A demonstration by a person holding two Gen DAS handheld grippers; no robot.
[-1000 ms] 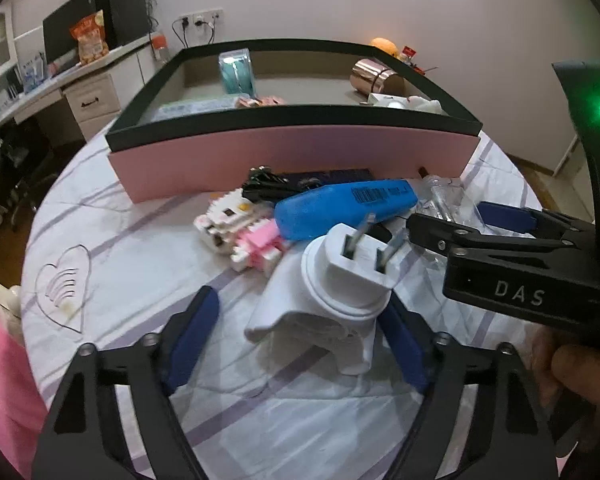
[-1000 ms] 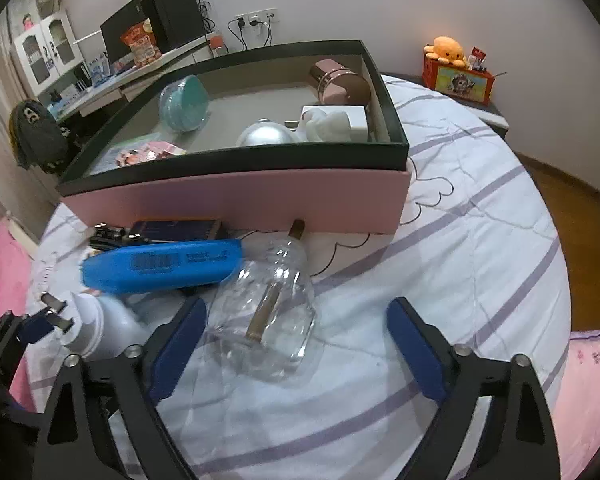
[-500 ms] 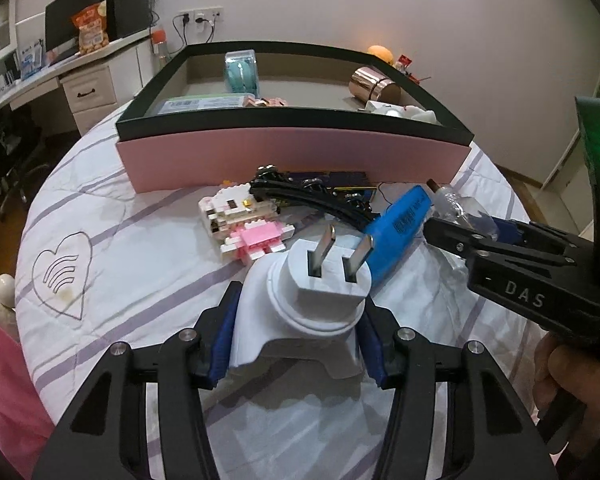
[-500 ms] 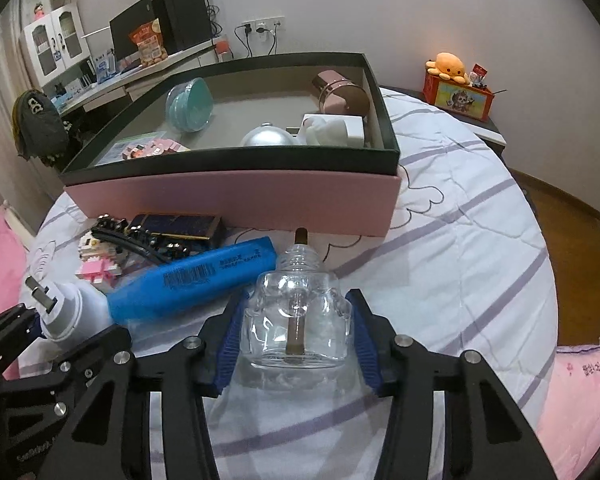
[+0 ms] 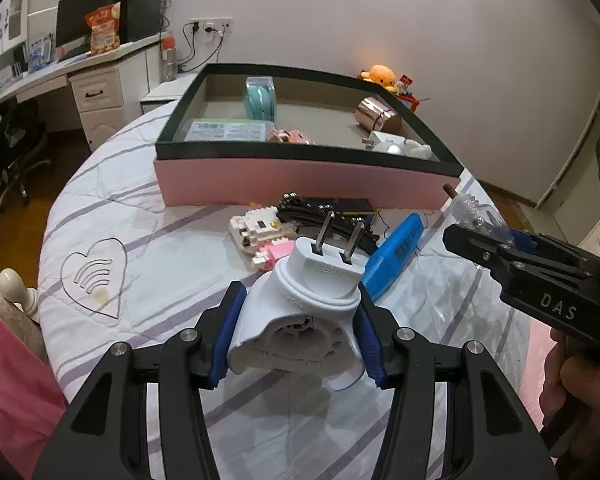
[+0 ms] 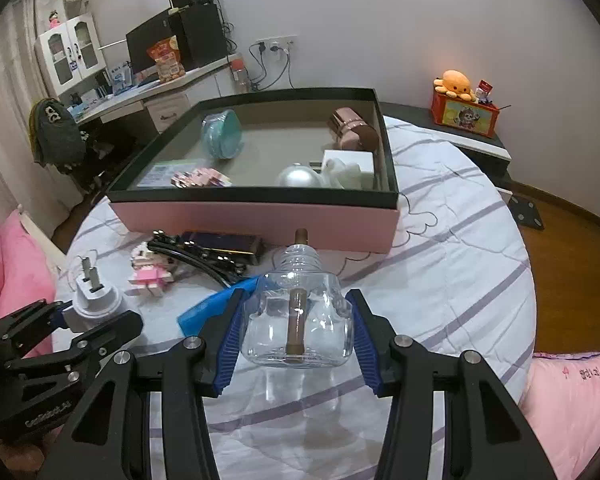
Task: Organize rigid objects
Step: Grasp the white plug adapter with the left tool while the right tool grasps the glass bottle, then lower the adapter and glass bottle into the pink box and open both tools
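Currently left gripper clamps the white plug adapter and right gripper the clear bottle, both just short of the pink box; lift each clear of its near wall before release.

The box's pink front wall bars the way at twelve o'clock; toy blocks and blue case (touching) crowd ten o'clock; bare counter lies at two.
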